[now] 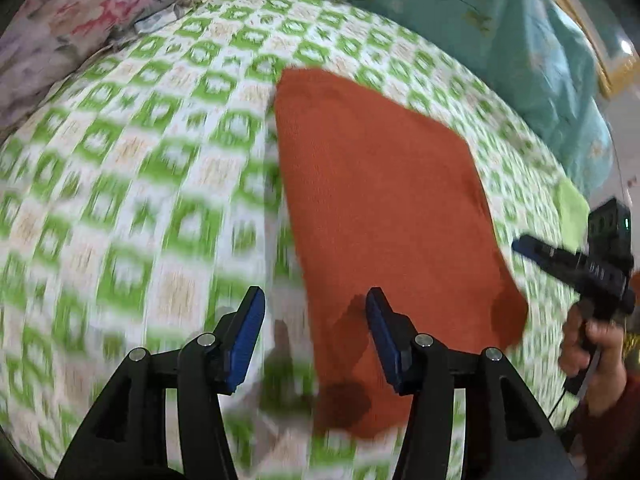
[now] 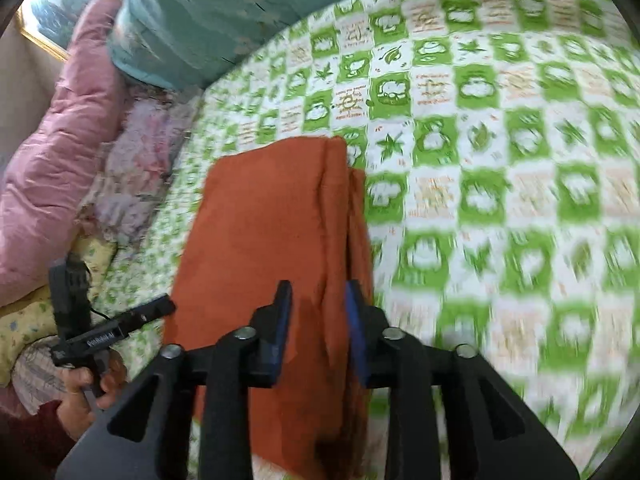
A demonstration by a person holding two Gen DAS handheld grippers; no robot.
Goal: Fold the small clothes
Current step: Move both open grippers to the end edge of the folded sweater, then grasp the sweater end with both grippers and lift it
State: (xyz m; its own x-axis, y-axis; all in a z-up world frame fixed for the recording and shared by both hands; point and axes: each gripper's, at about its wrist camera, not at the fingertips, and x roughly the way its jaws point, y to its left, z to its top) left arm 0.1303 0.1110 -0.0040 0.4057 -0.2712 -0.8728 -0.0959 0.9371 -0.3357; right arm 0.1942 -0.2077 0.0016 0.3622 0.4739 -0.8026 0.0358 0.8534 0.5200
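Left wrist view: left tongs (image 1: 316,308) released and empty, fingers straddling the left edge of the orange cloth (image 1: 384,208), which lies on the checked bedspread (image 1: 140,184) with its long axis running from lower centre to upper centre. Right wrist view: right tongs (image 2: 318,304) part-closed around a raised fold of the cloth; firm contact unclear. Motion blur obscures hems.

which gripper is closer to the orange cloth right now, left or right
Right. The right gripper has its open fingers astride the orange cloth, at its layered edge. The left gripper hovers open at the cloth's near edge, one finger over the bedsheet.
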